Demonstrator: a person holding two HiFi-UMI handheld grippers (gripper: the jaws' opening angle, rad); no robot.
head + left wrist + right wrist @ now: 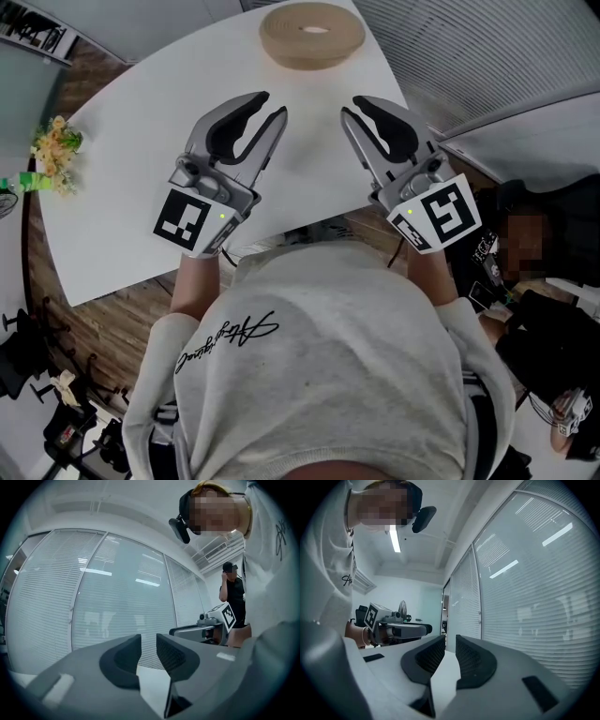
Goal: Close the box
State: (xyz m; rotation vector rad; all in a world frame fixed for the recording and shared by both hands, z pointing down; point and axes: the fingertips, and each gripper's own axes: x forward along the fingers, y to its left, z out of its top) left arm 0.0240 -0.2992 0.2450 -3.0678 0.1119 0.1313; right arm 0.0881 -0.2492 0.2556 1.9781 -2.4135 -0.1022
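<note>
A round tan box (312, 34) sits at the far edge of the white table (112, 206), its flat top facing up. Both grippers hover over the table's near part, well short of the box, pointing toward it. My left gripper (274, 103) has its jaws close together with a narrow gap and nothing between them; the left gripper view (148, 637) shows the same empty slit. My right gripper (350, 104) stands likewise, narrowly apart and empty (450, 638). The box is in neither gripper view.
A bunch of yellow flowers (54, 155) lies at the table's left edge. A glass wall with blinds (117, 597) stands beyond the table. A second person in black (232, 597) stands off to the side. Dark gear (553, 328) sits on the floor at right.
</note>
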